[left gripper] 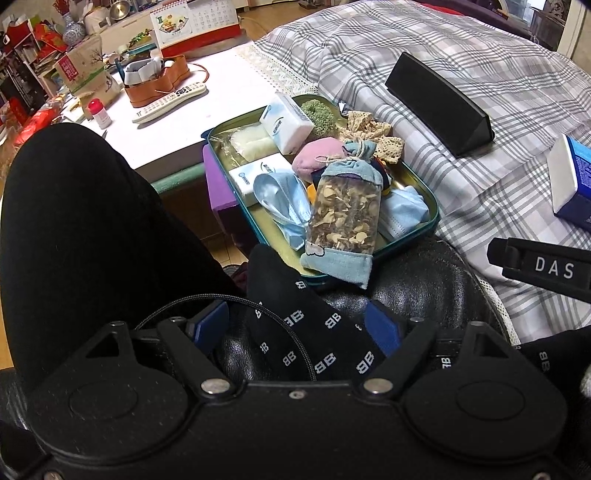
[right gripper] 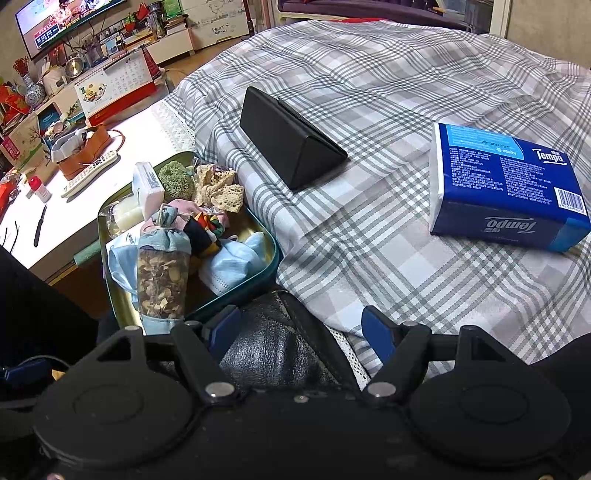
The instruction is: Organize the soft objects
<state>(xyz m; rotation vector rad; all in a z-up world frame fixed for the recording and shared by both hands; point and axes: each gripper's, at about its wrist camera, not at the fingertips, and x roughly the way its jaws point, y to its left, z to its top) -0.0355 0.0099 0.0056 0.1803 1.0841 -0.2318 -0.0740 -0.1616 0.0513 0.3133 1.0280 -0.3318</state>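
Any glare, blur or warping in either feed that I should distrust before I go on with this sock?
Left wrist view: warm indoor light, sharp at the tray, glare on the black leather beside the sock, edges bowed by fisheye. Right wrist view: sharp on the Tempo pack, the TV is bright and slightly washed, plaid lines curve outward.

Left wrist view: looking forward and downward from low over a glossy black leather cushion (left gripper: 424, 288), facing a green metal tray (left gripper: 424, 225) heaped with soft items close ahead, a white tabletop (left gripper: 207, 122) behind it at upper left. Right wrist view: sitting just to the right, looking the same general way but angled rightward across a grey-and-white plaid bedsheet (right gripper: 388, 240), the tray lying at lower left. Sharing the tray, a long black triangular case (left gripper: 439, 103) on the sheet, a blue-and-white Tempo tissue pack (right gripper: 506, 188), and the cushion.
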